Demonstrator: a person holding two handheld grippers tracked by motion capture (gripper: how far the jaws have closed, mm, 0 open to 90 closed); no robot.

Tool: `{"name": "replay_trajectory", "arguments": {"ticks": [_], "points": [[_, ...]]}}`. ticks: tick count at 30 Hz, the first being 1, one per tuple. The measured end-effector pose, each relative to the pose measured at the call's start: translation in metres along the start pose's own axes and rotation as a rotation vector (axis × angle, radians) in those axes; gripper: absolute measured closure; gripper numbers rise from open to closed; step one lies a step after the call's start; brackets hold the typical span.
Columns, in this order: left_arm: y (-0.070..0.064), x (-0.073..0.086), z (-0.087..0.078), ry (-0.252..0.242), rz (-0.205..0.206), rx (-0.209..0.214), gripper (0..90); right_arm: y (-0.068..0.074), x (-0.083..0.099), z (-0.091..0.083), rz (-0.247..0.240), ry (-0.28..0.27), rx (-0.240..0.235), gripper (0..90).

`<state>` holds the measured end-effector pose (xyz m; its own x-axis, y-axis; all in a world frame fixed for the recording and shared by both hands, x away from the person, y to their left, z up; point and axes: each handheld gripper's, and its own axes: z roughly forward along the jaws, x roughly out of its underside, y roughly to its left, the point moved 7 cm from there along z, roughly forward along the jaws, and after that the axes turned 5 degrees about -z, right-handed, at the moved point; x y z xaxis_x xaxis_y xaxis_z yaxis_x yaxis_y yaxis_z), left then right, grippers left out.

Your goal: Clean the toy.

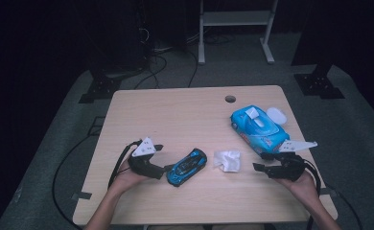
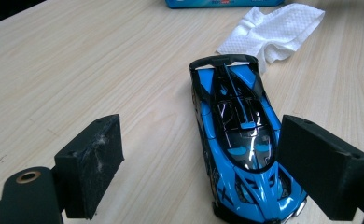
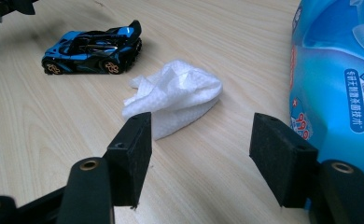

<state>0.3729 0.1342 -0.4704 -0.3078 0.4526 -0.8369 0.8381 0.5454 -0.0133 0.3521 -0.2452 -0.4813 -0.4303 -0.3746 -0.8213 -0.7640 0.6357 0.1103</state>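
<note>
While both stand open, the left hand-held gripper [image 1: 162,158] is held just beside the toy car [image 1: 187,166]; the right hand-held gripper [image 1: 262,161] is pointed at the crumpled wipe [image 1: 227,160] on the desk [image 1: 175,115]

From my feed I see a light wooden table [image 1: 175,110] with a round cable hole [image 1: 230,99] near its far edge. It stands on grey carpet [image 1: 362,143]. Beyond it the room falls into darkness. A white metal frame [image 1: 235,21] stands at the back, black stand bases [image 1: 318,84] flank the table, and loose cables [image 1: 158,64] run across the floor.
</note>
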Motion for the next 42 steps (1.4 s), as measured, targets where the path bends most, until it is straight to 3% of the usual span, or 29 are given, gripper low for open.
{"name": "replay_trajectory", "arguments": {"ticks": [42], "points": [[0.010, 0.037, -0.041, -0.019, -0.051, -0.064, 11.0, 0.003, 0.007, -0.002, -0.001, -0.008, -0.005, 36.6]]}}
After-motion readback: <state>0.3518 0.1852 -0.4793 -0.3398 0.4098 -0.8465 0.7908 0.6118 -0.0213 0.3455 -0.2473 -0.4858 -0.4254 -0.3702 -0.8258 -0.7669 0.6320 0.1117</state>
